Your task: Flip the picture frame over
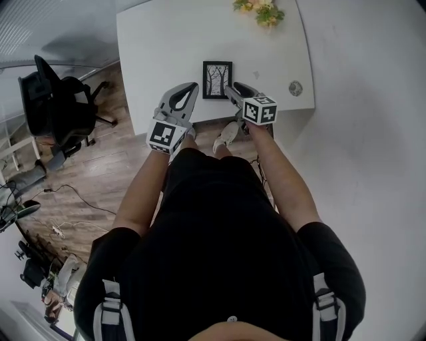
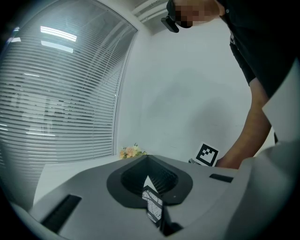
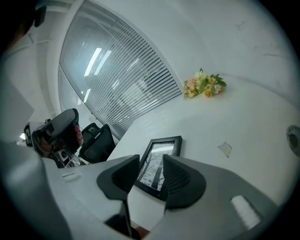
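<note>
A small black picture frame [image 1: 217, 79] lies flat on the white table [image 1: 160, 46] close to its near edge, its tree picture facing up. My right gripper [image 1: 230, 90] hovers at the frame's near right corner. In the right gripper view its jaws [image 3: 151, 162] stand apart, and the frame [image 3: 165, 145] shows in the gap without touching the pads. My left gripper [image 1: 192, 88] sits just left of the frame with its tips together and nothing held. Through its hollow, the left gripper view shows a sliver of the frame [image 2: 152, 204].
A bunch of flowers [image 1: 259, 12] lies at the table's far edge. A round grey disc [image 1: 295, 88] sits at the right, and a small scrap [image 3: 225, 148] lies beside the frame. A black office chair [image 1: 60, 110] stands on the wooden floor to the left.
</note>
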A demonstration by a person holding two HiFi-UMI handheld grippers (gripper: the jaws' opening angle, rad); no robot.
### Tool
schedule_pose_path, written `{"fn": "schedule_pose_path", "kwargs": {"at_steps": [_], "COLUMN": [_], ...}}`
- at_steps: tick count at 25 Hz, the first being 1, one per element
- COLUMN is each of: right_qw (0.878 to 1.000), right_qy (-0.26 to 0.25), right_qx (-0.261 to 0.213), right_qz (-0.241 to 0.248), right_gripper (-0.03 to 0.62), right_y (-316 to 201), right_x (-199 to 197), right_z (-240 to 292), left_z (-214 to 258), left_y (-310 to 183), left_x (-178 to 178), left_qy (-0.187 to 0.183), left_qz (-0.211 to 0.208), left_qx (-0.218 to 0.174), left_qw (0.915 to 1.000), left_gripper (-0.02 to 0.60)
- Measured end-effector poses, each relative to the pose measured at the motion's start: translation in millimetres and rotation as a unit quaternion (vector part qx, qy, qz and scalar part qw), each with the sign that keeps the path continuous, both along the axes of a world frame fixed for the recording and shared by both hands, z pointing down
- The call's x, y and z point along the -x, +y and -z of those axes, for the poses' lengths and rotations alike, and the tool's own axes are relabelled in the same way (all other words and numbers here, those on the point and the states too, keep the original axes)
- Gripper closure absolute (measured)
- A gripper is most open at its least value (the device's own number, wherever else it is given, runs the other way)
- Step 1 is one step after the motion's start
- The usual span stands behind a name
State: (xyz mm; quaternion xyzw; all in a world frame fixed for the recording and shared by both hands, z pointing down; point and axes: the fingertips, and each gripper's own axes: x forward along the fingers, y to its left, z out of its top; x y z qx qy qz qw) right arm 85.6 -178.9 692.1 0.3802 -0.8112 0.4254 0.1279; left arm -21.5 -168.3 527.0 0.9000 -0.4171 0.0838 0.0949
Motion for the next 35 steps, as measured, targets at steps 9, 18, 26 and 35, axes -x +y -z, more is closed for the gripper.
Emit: {"fn": "schedule_pose_path", "kwargs": {"at_steps": [9,18,26,35], "right_qw": [0.995,0.975,0.959,0.936], "right_qy": [0.032,0.048,0.038,0.028], "right_qx": [-0.084,-0.199,-0.271,-0.346], "right_qz": [0.043,0.088,0.074,0.066], "right_gripper": [0.441,0.451,0.545,0.583], "right_y": [-13.3,-7.6,-2.5,0.4], "right_x": [-0.6,6.0,1.0,12.1], "right_z": [56.2,149.6,213.2,285.3], "left_z": [22.1,54.8,79.6,126.9], "left_y": [-11.8,-10.5,-6.0,-9.3], "left_x": [-12.7,-21.2,-23.2,-29.3], "left_qy": [-0.015,-0.018,-0.010,0.008], "left_qz": [-0.019,-0.048,-0.072,-0.101], "left_qx": [-0.005,-0.010,-0.024,-0.049], "left_qw": [0.9997,0.9986,0.9971,0.9936], "left_gripper": [0.577,0.577,0.577,0.577]}}
